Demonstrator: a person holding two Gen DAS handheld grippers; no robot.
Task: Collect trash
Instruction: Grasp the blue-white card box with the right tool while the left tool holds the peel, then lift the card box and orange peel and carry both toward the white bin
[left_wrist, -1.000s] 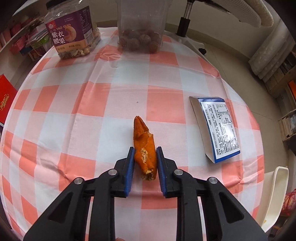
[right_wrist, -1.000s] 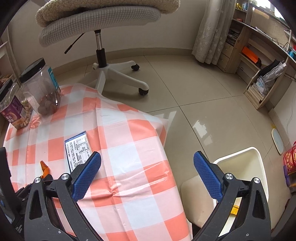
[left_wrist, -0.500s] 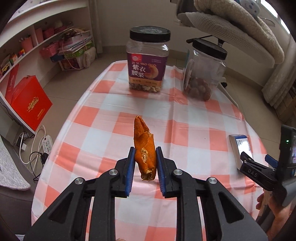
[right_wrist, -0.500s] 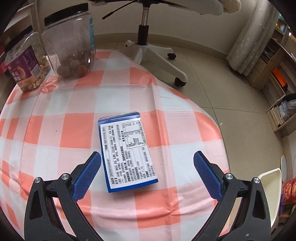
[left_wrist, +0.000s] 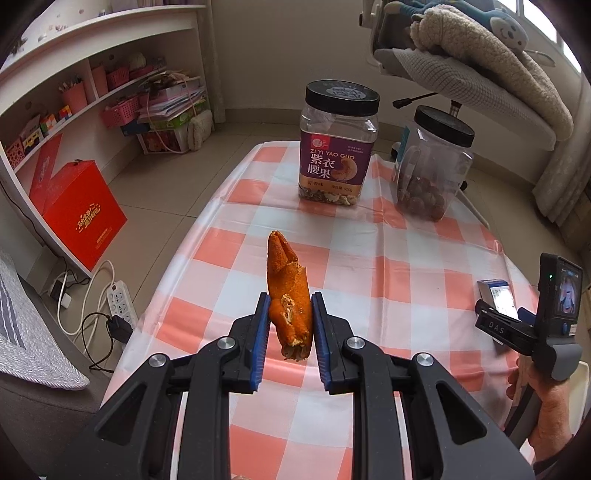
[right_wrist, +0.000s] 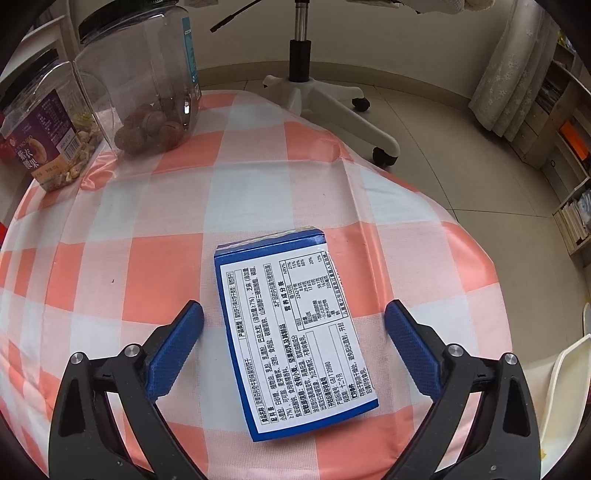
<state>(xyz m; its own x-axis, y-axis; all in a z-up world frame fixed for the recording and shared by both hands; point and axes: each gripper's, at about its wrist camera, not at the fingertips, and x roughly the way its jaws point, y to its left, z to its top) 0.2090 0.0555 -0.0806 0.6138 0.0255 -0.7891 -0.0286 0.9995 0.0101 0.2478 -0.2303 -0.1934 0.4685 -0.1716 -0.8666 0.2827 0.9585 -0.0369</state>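
My left gripper is shut on an orange peel, a curled strip held upright above the checked tablecloth. A flat blue and white packet lies label up on the cloth. My right gripper hangs just over it with one blue pad on each side, and its jaws are closing; the pads stand clear of the packet's edges. In the left wrist view the right gripper shows at the right edge with the packet under it, held by a hand.
Two black-lidded jars stand at the table's far end: a purple-labelled nut jar and a clear jar with brown nuts. A white bin stands beside the table at the right. An office chair base is beyond; a power strip lies on the floor.
My left gripper has lifted the peel off the cloth and tilted up toward the jars. My right gripper has swung from the floor and bin onto the packet, come lower, and its pads have narrowed slightly.
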